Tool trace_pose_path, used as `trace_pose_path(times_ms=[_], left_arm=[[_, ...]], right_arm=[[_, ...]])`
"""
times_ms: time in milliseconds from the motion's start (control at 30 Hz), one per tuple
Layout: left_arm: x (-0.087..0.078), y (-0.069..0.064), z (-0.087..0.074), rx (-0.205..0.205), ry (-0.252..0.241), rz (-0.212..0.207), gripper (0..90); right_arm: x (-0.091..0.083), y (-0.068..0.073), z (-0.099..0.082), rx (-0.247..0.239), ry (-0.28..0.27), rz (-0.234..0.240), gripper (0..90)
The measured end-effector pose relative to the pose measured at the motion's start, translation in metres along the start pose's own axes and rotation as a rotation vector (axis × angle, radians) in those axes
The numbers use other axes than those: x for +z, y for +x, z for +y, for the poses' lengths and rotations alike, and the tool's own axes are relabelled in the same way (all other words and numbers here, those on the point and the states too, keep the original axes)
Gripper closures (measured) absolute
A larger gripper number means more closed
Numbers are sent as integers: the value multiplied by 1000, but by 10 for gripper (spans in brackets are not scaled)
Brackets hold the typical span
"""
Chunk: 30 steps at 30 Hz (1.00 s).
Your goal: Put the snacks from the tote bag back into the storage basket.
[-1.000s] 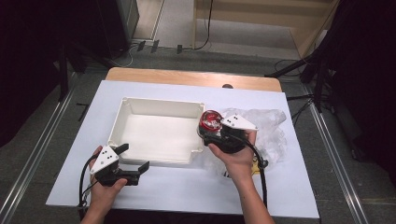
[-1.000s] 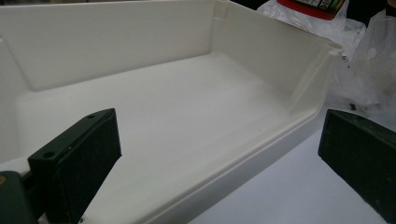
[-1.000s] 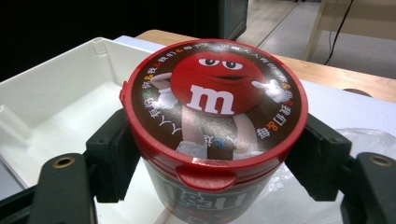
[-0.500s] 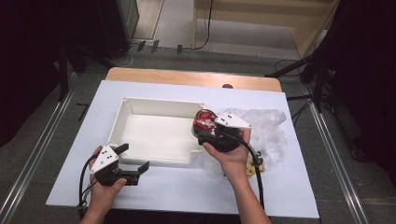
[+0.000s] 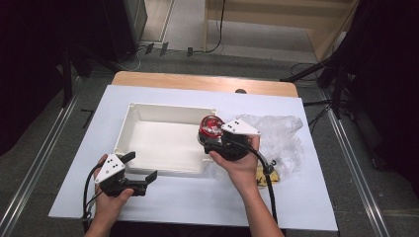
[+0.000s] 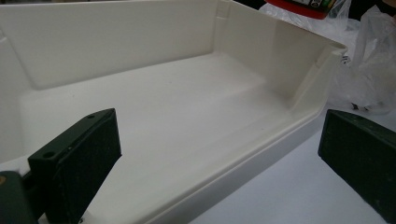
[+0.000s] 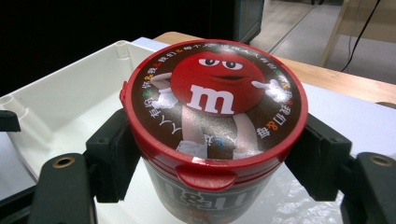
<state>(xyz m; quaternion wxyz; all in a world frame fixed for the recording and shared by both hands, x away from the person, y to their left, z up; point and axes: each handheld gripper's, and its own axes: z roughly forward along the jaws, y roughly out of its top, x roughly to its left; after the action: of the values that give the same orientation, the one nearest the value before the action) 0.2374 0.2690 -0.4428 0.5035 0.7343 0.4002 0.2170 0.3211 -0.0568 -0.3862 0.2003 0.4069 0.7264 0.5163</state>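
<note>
The right gripper's (image 5: 213, 134) fingers clamp a round red-lidded candy tub (image 7: 215, 126) above the right rim of the white plastic tray (image 5: 163, 140). The left gripper's (image 5: 141, 168) fingers stand open at the tray's near-left corner.

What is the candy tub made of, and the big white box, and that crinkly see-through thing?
The candy tub looks like glossy plastic: its red lid shines and has a moulded snap tab. The white box seems to be hard matte plastic, with smooth moulded walls and rounded corners. The see-through bag looks like thin plastic film, wrinkled and shiny.
</note>
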Motion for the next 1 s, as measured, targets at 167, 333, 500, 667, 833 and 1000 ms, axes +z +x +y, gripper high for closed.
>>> trace_pose_path(times_ms=[167,333,500,667,833,1000], left_arm=[[0,1,0,-2,-1,0,0],[0,1,0,-4,0,1,0],[0,1,0,-4,-1,4,0],[0,1,-1,-5,0,4,0],[1,1,-1,-5,2,2,0],[1,1,-1,-7,4,1,0]], right_arm=[[3,3,-2,-8,11,8,259],[4,6,-3,-14,14,15,259],[5,9,-6,-24,26,22,259],[7,10,-9,-26,34,28,259],[8,12,-13,-33,41,36,259],[9,14,-16,-38,51,42,259]])
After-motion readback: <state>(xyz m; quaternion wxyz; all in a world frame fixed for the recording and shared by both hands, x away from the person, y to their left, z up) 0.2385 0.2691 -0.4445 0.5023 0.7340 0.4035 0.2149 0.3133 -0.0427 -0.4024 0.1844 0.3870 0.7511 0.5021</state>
